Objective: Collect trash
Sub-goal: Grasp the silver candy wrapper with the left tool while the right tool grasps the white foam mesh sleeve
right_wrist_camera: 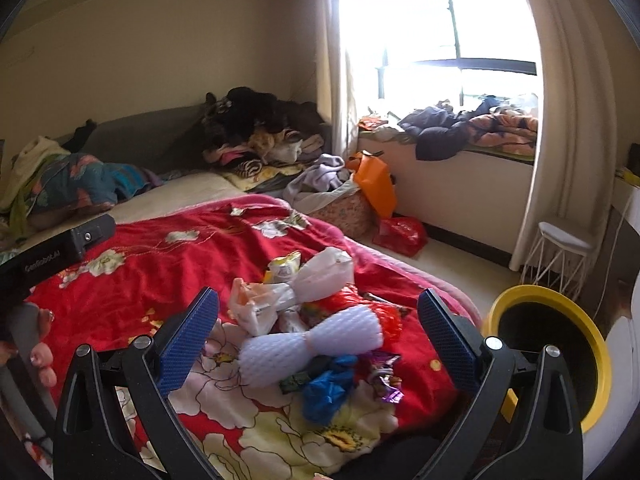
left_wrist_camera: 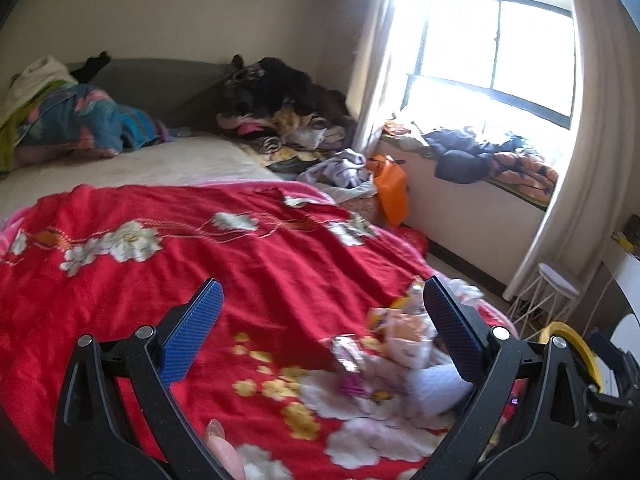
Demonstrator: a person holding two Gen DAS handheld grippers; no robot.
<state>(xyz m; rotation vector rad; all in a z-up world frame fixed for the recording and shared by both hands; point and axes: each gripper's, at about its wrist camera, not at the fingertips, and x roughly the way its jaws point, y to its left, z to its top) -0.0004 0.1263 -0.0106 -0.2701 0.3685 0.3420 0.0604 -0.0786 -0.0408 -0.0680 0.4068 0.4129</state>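
A pile of trash lies on the red flowered blanket: a white foam net sleeve, crumpled white plastic bags, a blue wrapper, a purple foil wrapper and a yellow snack packet. My right gripper is open, its jaws either side of the foam sleeve, just short of it. A yellow-rimmed bin stands beside the bed at right. My left gripper is open and empty over the blanket; the blurred trash pile lies by its right finger. The bin's rim shows at right.
The left gripper's body shows at the left edge of the right wrist view. Clothes are heaped at the bed's head and on the window ledge. An orange bag, a red bag and a white wire stool stand on the floor.
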